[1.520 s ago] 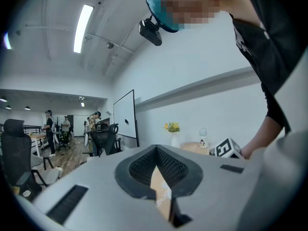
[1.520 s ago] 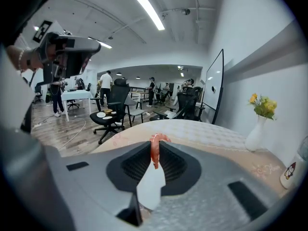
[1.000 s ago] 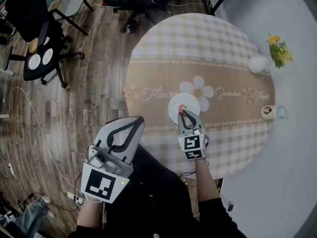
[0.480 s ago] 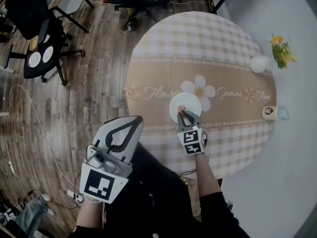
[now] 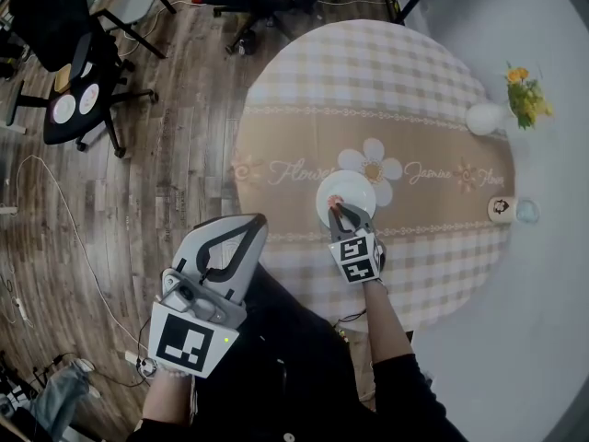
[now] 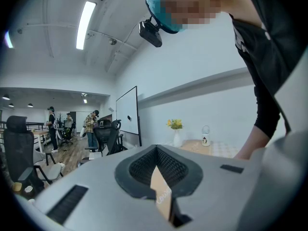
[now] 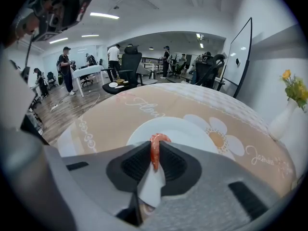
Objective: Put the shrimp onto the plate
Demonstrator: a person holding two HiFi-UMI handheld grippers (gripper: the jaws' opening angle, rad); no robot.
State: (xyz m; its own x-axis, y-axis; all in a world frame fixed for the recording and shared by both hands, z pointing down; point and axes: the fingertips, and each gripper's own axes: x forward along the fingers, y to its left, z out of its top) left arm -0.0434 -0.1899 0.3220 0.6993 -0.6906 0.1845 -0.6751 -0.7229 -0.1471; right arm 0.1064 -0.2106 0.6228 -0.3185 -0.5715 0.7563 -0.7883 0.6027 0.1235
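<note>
An orange-pink shrimp is pinched between the jaws of my right gripper, its curled end sticking out over the near part of a white plate. From the head view the right gripper reaches over the near edge of the plate on the round table, with the shrimp at its tip. My left gripper is held off the table at the lower left, jaws closed with nothing between them. In its own view the left gripper points up at the room.
The round table has a beige checked cloth with a flower print. A white vase with yellow flowers and a small mug stand at its right side. Office chairs stand on the wooden floor at left.
The right gripper with the shrimp has edged slightly further over the plate's near edge. The left gripper has stayed in place.
</note>
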